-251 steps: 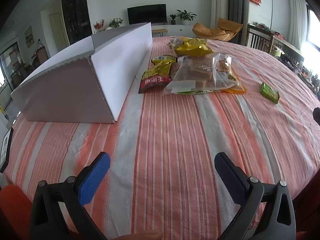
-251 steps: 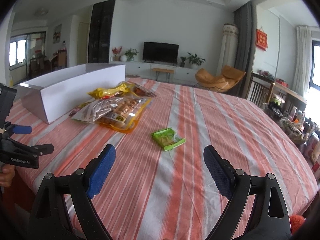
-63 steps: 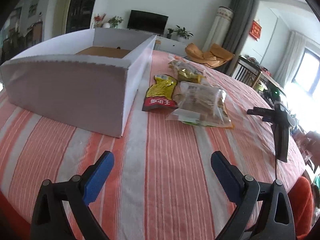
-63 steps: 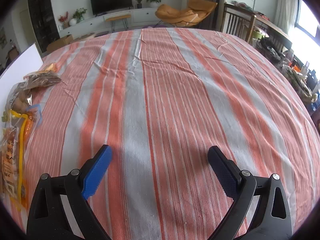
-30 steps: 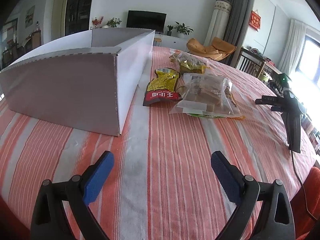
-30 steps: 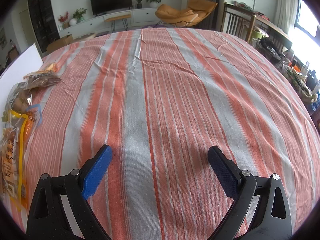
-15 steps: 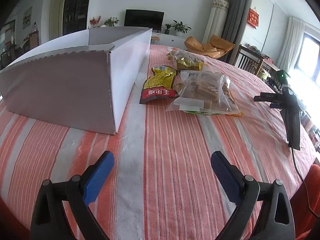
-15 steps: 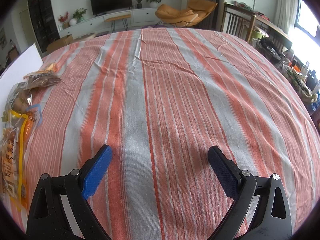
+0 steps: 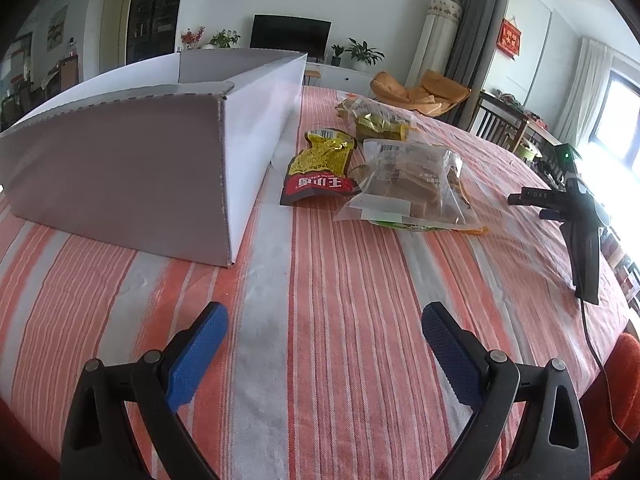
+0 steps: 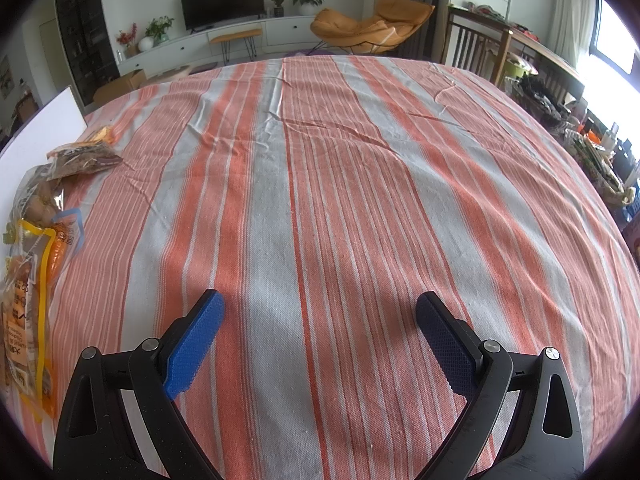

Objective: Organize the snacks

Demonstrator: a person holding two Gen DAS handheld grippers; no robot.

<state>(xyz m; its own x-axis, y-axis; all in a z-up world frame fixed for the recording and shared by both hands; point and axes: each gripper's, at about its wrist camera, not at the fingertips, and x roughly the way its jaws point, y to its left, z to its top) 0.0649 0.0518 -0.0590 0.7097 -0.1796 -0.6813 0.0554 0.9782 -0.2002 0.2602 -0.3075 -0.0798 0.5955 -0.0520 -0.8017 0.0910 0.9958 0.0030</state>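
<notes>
Left hand-held gripper (image 9: pixel 322 320): fingers spread wide, nothing between the blue pads (image 9: pixel 198 354); it hangs over bare striped cloth near the close edge of the tabletop (image 9: pixel 340 340).
Right hand-held gripper (image 10: pixel 318 312): also spread wide and empty, above an open stretch of the cloth; in the left wrist view it shows as a black tool (image 9: pixel 576 216) at the right side of the tabletop, well apart from the snacks.
Tabletop cloth: orange and grey stripes (image 10: pixel 360 184), lightly creased toward the far end.
White box (image 9: pixel 160 148): open-topped cardboard, ahead and to the left of the left hand-held gripper, one corner turned toward the camera; its inside is hidden from this angle.
Yellow and red packet (image 9: pixel 320 166): lies flat just to the right of the box, close to its long wall.
Clear bag of brown pieces (image 9: pixel 408 184): flat on the cloth, right beside the yellow and red packet, its edge overlapping or touching it; orange and green print shows at its near edge. From the right wrist view it lies at the far left (image 10: pixel 36 264).
Far bags (image 9: pixel 376 118): clear wrappers with yellow-green and brown contents, just behind the other two, next to the box's far end.
Room behind: a dark television (image 9: pixel 290 38) on a low white unit, potted plants beside it, an orange lounge chair (image 9: pixel 420 90) to the right.
</notes>
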